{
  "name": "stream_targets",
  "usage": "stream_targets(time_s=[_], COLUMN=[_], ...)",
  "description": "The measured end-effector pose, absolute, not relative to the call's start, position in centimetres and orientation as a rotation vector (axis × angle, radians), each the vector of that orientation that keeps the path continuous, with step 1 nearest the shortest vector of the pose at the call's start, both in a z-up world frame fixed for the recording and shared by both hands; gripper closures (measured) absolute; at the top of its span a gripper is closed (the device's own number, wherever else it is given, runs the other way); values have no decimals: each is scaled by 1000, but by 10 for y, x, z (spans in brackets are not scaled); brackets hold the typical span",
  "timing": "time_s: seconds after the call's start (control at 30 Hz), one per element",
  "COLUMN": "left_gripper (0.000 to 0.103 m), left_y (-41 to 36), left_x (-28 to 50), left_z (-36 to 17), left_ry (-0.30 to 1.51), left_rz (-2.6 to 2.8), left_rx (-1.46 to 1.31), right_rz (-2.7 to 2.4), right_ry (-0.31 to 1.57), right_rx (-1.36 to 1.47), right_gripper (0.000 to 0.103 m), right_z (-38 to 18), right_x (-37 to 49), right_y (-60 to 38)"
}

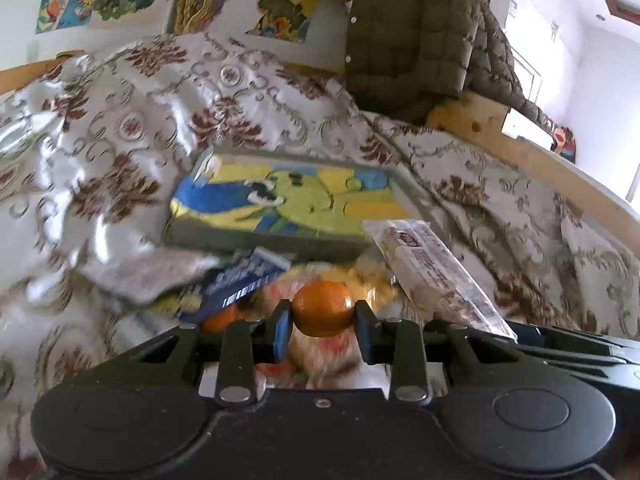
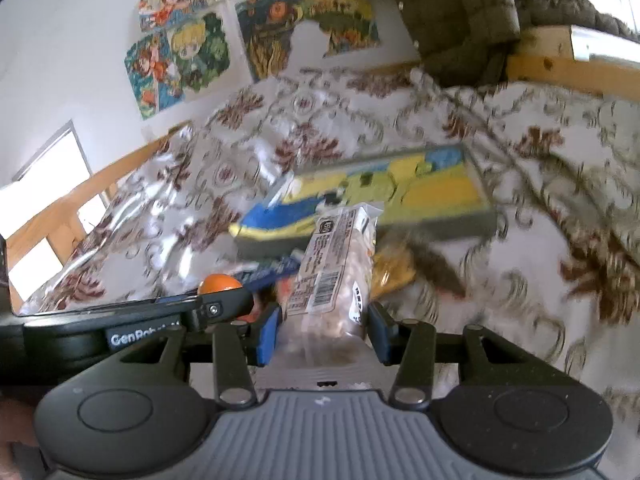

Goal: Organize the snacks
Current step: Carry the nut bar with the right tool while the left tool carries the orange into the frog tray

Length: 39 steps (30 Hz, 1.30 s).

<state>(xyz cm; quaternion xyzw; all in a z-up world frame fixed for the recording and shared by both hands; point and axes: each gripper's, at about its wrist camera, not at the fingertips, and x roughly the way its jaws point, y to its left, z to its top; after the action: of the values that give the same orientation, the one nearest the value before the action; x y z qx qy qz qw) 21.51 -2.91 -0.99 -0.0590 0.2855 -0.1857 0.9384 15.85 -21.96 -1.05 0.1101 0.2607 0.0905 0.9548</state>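
Note:
My left gripper is shut on a small orange, held just above a pile of snacks on the bed. A second orange lies below to the left, beside a blue packet. My right gripper is shut on a clear bag of pale snacks with a printed label; the same bag shows in the left wrist view. The left gripper with its orange appears at the left of the right wrist view.
A flat tray with a blue, yellow and green cartoon picture lies just beyond the snacks. A silvery packet lies to the left. The floral bedspread is rumpled. A green quilted jacket hangs over the wooden bed frame.

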Motion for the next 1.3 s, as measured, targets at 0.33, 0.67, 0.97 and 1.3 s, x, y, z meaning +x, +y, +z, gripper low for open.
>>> stream_targets(time_s=[0.33, 0.67, 0.97, 1.3], left_gripper=[68, 68, 68, 65], left_y=[-46, -49, -45, -44], left_x=[325, 394, 422, 424], left_z=[-15, -40, -58, -60], left_ry=[542, 523, 690, 731], left_rz=[-365, -282, -228, -233], left_rx=[-234, -296, -308, -319], right_rz=[106, 59, 57, 32], right_ry=[441, 445, 533, 592], right_rx=[252, 285, 258, 227], right_gripper=[52, 52, 52, 50], right_z=[-7, -37, -60, -65], right_x=[249, 343, 386, 385], right_y=[-264, -272, -260, -259])
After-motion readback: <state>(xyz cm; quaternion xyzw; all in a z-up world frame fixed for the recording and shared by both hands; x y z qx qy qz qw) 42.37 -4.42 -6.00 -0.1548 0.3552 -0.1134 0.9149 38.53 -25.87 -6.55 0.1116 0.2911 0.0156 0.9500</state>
